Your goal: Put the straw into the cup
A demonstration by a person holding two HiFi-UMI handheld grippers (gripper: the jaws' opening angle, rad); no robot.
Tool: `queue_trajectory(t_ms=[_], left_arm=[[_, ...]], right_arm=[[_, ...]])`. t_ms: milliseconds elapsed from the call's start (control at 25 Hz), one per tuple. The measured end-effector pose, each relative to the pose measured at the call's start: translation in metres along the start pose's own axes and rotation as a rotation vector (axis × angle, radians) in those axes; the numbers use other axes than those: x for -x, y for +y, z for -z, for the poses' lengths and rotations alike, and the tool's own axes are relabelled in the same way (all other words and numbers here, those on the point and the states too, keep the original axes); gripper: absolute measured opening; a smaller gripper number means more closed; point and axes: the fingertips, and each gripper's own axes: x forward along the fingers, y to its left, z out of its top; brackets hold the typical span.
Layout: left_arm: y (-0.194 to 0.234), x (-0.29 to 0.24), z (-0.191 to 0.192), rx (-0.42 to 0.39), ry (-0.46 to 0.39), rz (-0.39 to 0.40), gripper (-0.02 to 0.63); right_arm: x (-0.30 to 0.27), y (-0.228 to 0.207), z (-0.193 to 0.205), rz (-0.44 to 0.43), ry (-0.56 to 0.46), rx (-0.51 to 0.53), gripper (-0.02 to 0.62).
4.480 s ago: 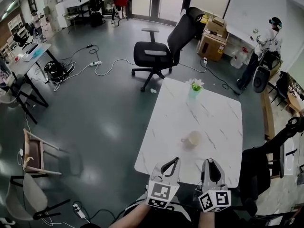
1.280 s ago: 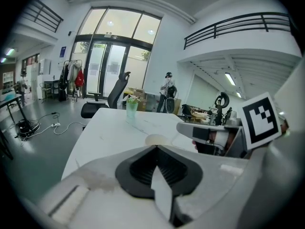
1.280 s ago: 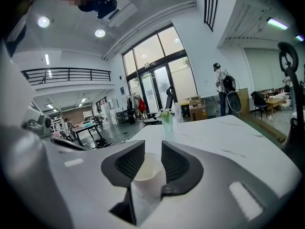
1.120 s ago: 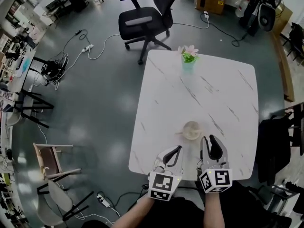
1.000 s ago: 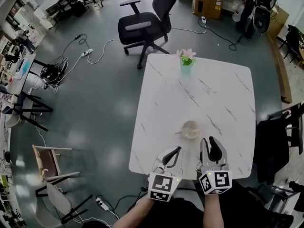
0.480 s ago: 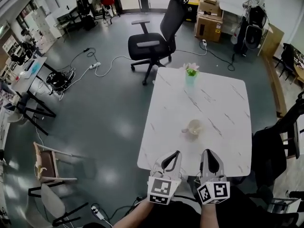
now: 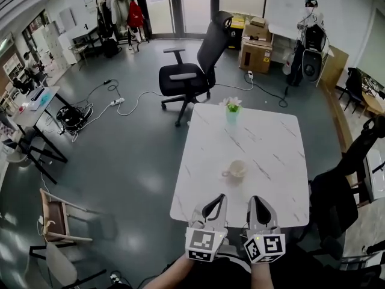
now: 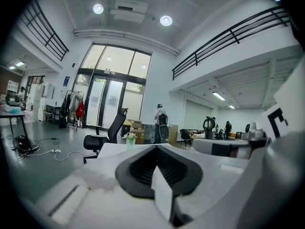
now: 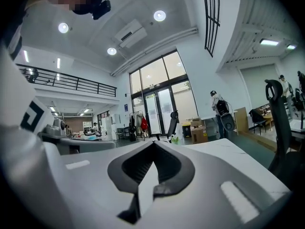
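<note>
A cream cup with a handle stands near the middle of the white marble table. No straw shows in any view. Both grippers hover side by side at the table's near edge, well short of the cup. The left gripper has its jaws together with nothing between them; in the left gripper view the tips meet. The right gripper is also shut and empty, its pads touching in the right gripper view. Both point level across the table, and their own bodies hide the cup in the gripper views.
A small green vase of flowers stands at the table's far edge. A black office chair sits beyond it, and a dark chair at the table's right. Cardboard boxes and a standing person are far off. Cables cross the floor at left.
Both grippers drew back from the cup to the table's near edge and rose. The right gripper's jaws closed on nothing. The head view tilted up, showing more of the room.
</note>
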Motion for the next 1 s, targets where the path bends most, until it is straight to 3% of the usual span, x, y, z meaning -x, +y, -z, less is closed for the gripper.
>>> queue_trajectory(t_ms=[1000], left_arm=[[-0.023, -0.029, 0.003, 0.006, 0.023, -0.012, 0.002]], right_arm=[[-0.003, -0.035, 0.002, -0.025, 0.031, -0.037, -0.005]])
